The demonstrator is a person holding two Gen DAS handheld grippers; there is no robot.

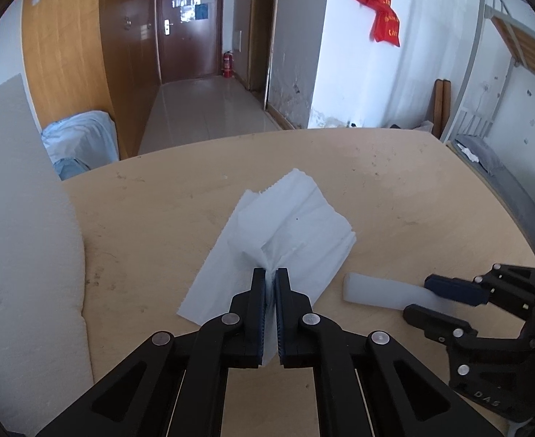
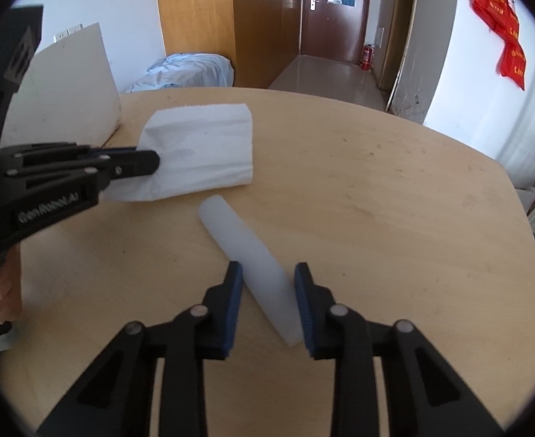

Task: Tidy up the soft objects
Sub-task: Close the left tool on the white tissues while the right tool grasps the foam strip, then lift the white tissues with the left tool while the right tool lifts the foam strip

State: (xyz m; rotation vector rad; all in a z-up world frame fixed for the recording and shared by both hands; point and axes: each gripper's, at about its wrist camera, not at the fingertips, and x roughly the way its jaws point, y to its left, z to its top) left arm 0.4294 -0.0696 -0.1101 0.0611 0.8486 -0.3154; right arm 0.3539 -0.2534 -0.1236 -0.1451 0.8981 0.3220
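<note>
The white paper towel [image 1: 285, 225] lies folded and rumpled on the tabletop [image 1: 413, 189], left of centre in your right wrist view, near the white foam board [image 1: 20, 218] that stands at the tabletop's left edge. Your left gripper [image 1: 270, 276] has its jaws clenched on the towel's near edge; a pinch of paper runs up between the blue pads and the sheet tents slightly there. Just beside the towel, toward your right, lies the translucent white tube [image 2: 245, 255], flat on the wood, angled from the towel's corner toward the right wrist camera. Your right gripper [image 2: 267, 273] straddles the tube's near half. From the right wrist view the right-side pad looks to touch the tube and the left-side pad sits just beside it with a thin gap, so the jaws are not pressing on it, not a firm grasp. No earlier frame to compare. The tube rests on the tabletop, not lifted. Your left hand [image 2: 7, 287] shows at the left edge of the right wrist view, wrapped on the gripper handle. Beyond the tabletop: a blue bundle of cloth [image 2: 187, 69] on the floor, a brown door [image 1: 189, 25] down the corridor, a red fire extinguisher [image 1: 226, 64] beside it, red bags [image 1: 380, 3] hung on the white wall, a bunk bed frame [image 1: 493, 83] far right.
</note>
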